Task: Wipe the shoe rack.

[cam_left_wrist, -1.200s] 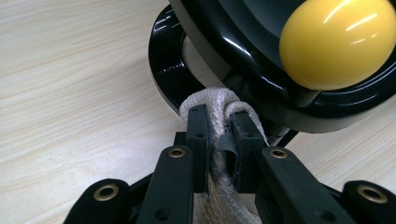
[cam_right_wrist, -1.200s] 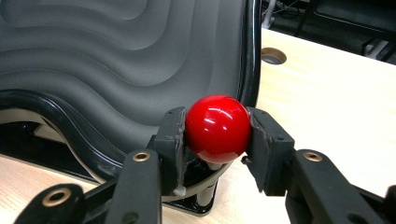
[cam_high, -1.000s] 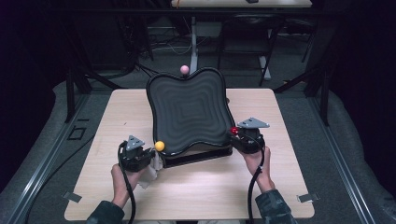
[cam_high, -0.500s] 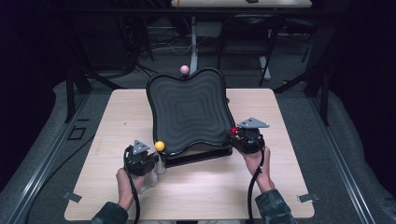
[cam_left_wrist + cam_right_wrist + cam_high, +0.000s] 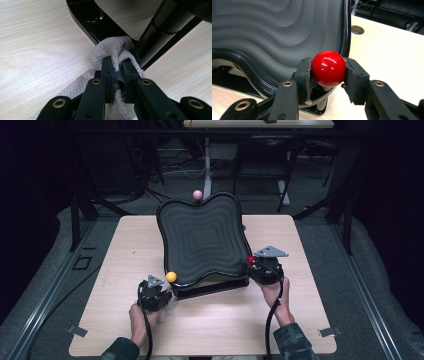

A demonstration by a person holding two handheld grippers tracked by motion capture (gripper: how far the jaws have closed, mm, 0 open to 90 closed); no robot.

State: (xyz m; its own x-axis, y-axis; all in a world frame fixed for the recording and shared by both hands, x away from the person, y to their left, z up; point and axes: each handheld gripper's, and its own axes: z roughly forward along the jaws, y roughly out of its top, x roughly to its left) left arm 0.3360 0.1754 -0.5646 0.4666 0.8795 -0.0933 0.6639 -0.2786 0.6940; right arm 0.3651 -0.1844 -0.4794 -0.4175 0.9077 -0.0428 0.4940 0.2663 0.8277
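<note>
Since a sec ago our left gripper [image 5: 159, 295] had slid a bit right w/ its white cloth [image 5: 110, 50], clamped tight on it & now just below the yellow knob [image 5: 171, 276], so wiping the tray base looked underway. Our right gripper [image 5: 327, 72] stayed clamped on the glossy red knob [image 5: 328, 68]. The black wavy tray [image 5: 202, 237] sat tilted on the worktop [image 5: 120, 250], directly ahead of both, pink knob [image 5: 197, 194] at its far edge.

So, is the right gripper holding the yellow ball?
No, the right gripper is shut on the red ball at the edge of the black wavy tray.
</note>
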